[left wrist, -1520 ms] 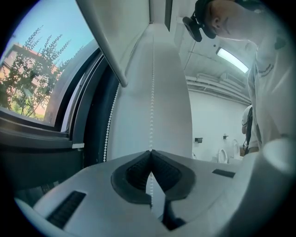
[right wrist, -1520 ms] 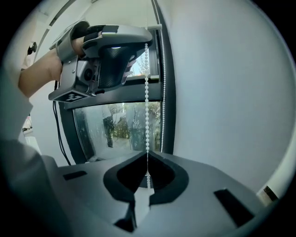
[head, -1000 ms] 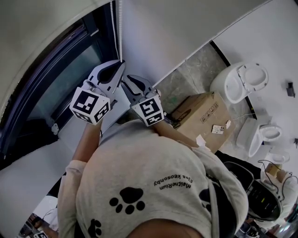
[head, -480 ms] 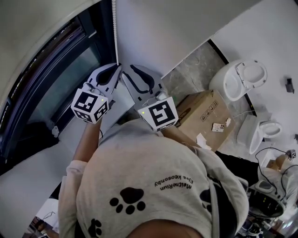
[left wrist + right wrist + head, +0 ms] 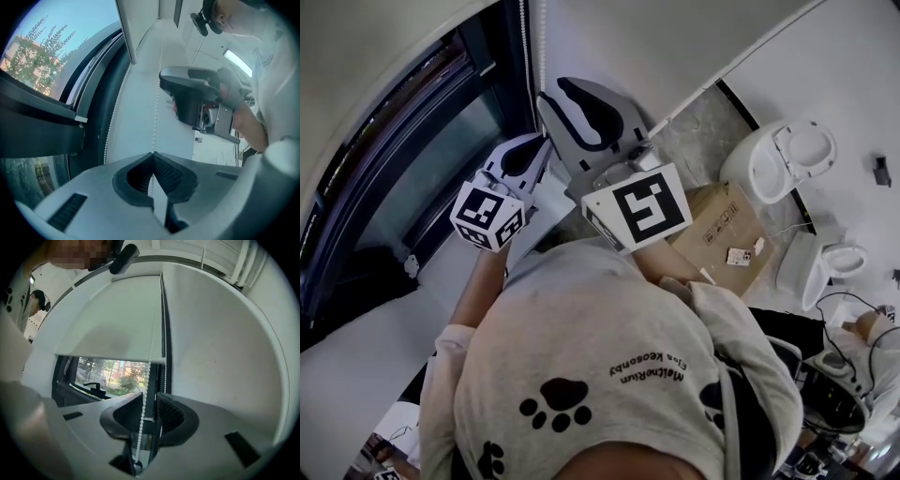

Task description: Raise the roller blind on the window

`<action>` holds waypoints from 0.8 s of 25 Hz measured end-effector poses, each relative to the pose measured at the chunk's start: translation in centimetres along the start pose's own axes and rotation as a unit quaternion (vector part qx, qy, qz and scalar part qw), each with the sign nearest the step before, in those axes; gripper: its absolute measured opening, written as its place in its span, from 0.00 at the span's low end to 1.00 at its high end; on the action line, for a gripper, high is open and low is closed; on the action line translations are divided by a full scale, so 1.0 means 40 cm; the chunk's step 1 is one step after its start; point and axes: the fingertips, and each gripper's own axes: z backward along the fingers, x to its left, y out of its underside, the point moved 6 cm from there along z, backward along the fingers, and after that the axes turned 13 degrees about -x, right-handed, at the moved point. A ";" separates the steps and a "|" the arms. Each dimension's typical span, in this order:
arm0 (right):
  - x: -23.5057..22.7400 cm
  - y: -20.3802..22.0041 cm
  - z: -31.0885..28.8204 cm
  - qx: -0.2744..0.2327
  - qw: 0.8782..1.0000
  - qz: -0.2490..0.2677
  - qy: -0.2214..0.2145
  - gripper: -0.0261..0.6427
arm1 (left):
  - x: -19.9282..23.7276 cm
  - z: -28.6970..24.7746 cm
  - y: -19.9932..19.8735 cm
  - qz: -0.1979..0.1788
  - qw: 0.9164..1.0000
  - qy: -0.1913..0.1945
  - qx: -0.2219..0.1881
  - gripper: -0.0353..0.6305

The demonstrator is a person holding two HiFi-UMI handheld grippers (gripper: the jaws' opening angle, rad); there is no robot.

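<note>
**Window**: dark frame set in a white wall, with trees and buildings visible through the lower glass. No change.

**Roller blind**: pale fabric covering the upper part of the window. Its bottom rail hangs level across the glass with daylight below it. It is only partly raised, so the task is unfinished.

**Right gripper**: this is the item that has changed. A second ago it sat beside the left gripper at about the same height. It has since climbed along the window's right edge and now stands clearly above the left gripper in the head view. Its jaws are spread, and one strand of the chain runs down the gap between them. The pads do not press on that strand. A second strand hangs just outside the jaws, by the frame.

**Left gripper**: it has kept its place at the window's right edge, lower down. Its jaws are closed tight on one strand of the chain, pinning it.

**Bead chain**: a white loop of two strands hanging down the right edge of the window, near the frame.

**Reading of the change:** this looks like a hand-over-hand pull. The lower grip anchors the chain while the raised gripper lines up a fresh hold higher on it. The next move probably calls for those spread jaws to close on the strand between them.
</note>
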 end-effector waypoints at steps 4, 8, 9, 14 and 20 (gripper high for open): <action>-0.007 -0.051 -0.033 -0.011 1.000 0.005 -0.007 0.17 | -0.006 -0.001 0.002 0.008 1.000 0.002 -0.003 0.06; -0.008 -0.096 -0.058 -0.019 1.000 0.007 -0.016 0.14 | -0.009 0.001 0.002 0.009 1.000 0.002 -0.005 0.06; -0.007 -0.104 -0.064 -0.019 1.000 0.007 -0.018 0.13 | -0.009 0.002 0.003 0.009 1.000 0.001 -0.005 0.06; -0.003 -0.113 -0.070 -0.010 1.000 -0.006 -0.023 0.06 | -0.015 0.002 0.006 0.018 1.000 0.000 -0.009 0.06; -0.003 -0.095 -0.045 -0.015 1.000 -0.007 -0.015 0.05 | -0.027 0.008 0.028 0.013 1.000 -0.005 -0.007 0.06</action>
